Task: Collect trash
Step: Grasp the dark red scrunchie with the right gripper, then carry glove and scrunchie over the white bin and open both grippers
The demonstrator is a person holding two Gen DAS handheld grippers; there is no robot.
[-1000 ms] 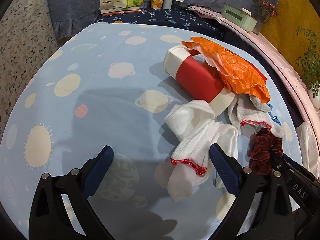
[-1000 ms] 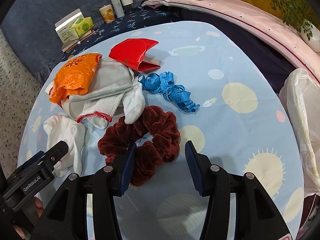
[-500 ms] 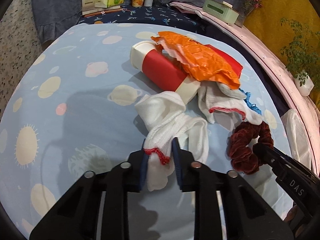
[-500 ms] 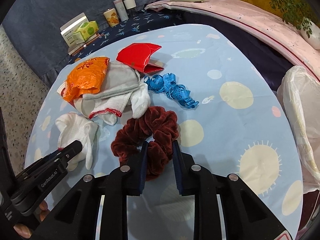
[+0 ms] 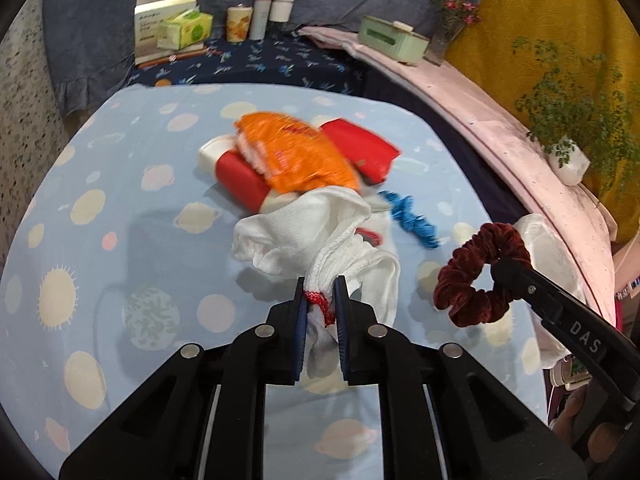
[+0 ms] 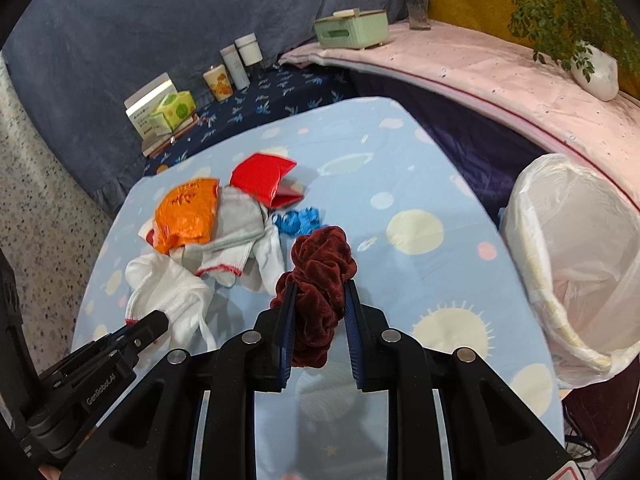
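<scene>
A blue table [image 6: 420, 184] fills the middle of both views. A white bin bag [image 6: 576, 264] sits at the right edge. The left gripper [image 5: 320, 300], bottom centre, is still squeezing in on a white glove [image 5: 320, 232]. The right gripper [image 6: 320, 300] pinches a dark red scrunchie [image 6: 320, 268], lifted off the table.

Legible text: "DAS" on the right gripper [image 5: 500, 270] arm, left wrist view. "GenRobot.AI" on the left gripper [image 6: 154, 326] arm, right wrist view. Print on white box [image 5: 150, 26] unreadable.
</scene>
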